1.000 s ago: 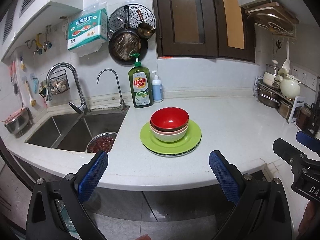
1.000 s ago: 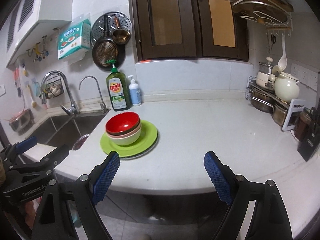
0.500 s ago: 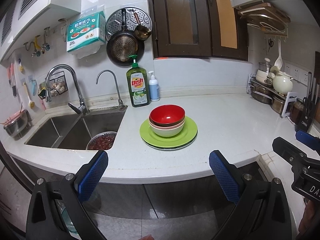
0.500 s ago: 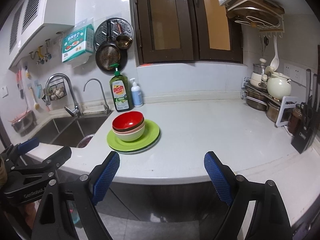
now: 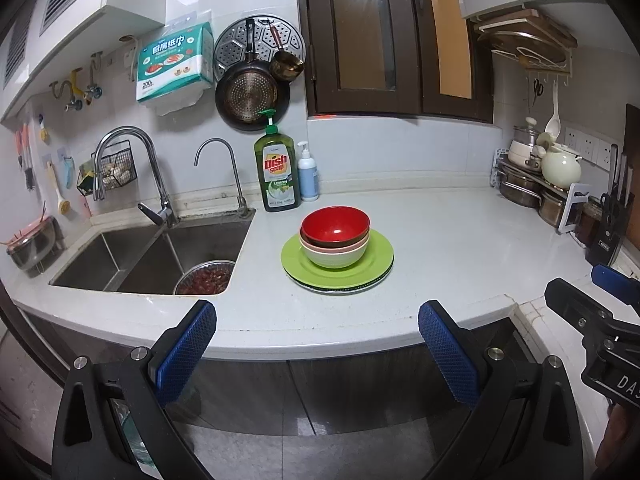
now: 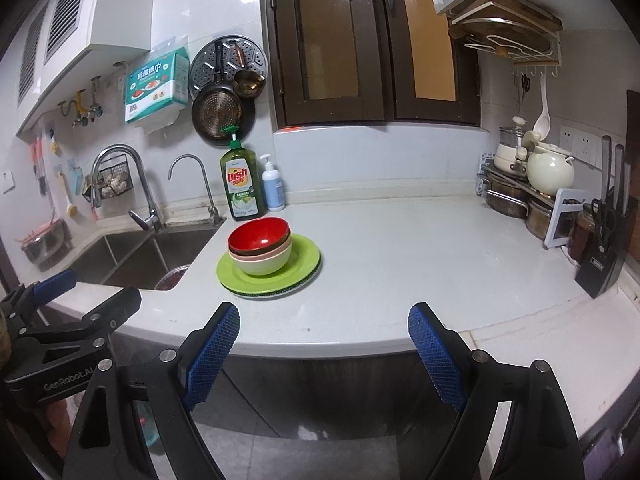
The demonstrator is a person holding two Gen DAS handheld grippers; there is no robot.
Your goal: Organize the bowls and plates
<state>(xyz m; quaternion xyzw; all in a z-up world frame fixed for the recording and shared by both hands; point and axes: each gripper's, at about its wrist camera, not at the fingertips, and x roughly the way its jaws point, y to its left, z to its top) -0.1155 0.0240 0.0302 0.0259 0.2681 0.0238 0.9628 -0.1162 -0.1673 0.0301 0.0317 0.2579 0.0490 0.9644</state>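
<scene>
Kitchen counter [image 5: 440,248], both claws [image 5: 316,340] wide, empty

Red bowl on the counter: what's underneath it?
The red bowl nests in a pink bowl, which sits in a pale green bowl on a green plate. A darker rim peeks from beneath; how many plates is hidden.

- Your desk [image 5: 440,240] is a white stone top with a steel sink [image 5: 132,256] sunk into its left end.
- A green plate [image 5: 340,268] stack with nested bowls sits just beside the sink.
- A dish soap bottle [image 5: 278,172] and a pump bottle [image 5: 308,172] stand at the back wall.
- A pot rack [image 5: 532,192] and a knife block [image 5: 610,232] line your right edge.
</scene>
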